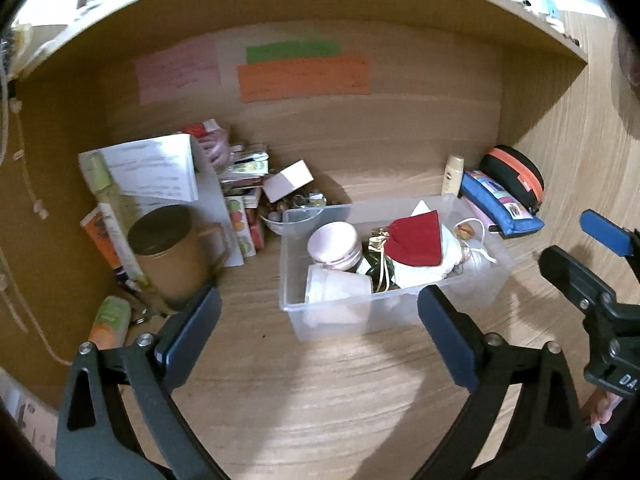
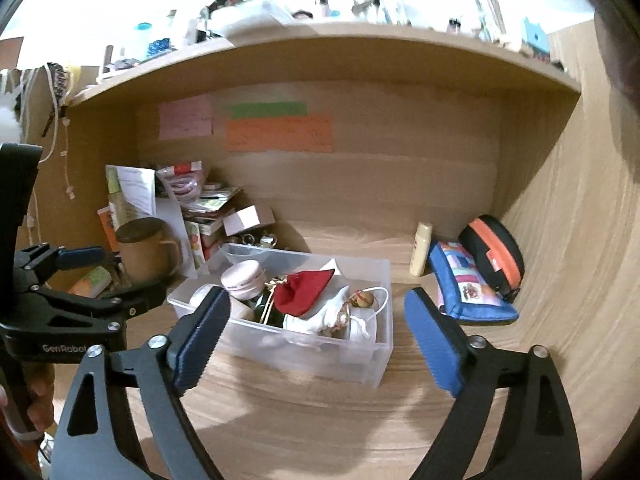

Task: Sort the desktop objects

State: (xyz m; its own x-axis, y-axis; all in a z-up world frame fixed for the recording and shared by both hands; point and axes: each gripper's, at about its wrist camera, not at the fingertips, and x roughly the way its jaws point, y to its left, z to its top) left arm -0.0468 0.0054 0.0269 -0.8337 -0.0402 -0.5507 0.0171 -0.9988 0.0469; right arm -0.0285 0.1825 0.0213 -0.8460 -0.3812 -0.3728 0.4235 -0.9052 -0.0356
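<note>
- Far left on the worktop [image 1: 320, 400]: a brown mug [image 1: 172, 252] in front of a messy stack of books and papers [image 1: 152, 176].
- Left hand-held gripper [image 1: 320, 320] hangs wide open over bare wood, holding nothing, just short of the bin.
- Middle: clear plastic bin [image 1: 384, 312] with a pink jar [image 1: 334, 246], a red pouch [image 1: 416, 240] and a white bag [image 1: 472, 256] inside.
- Right hand-held gripper [image 2: 316, 344] is open too, empty, its fingers either side of the bin's front.
- Right, against the back wall: a cream bottle [image 2: 422, 248], then a blue pencil case [image 2: 468, 288] leaning on a black-and-orange case [image 2: 494, 252].
</note>
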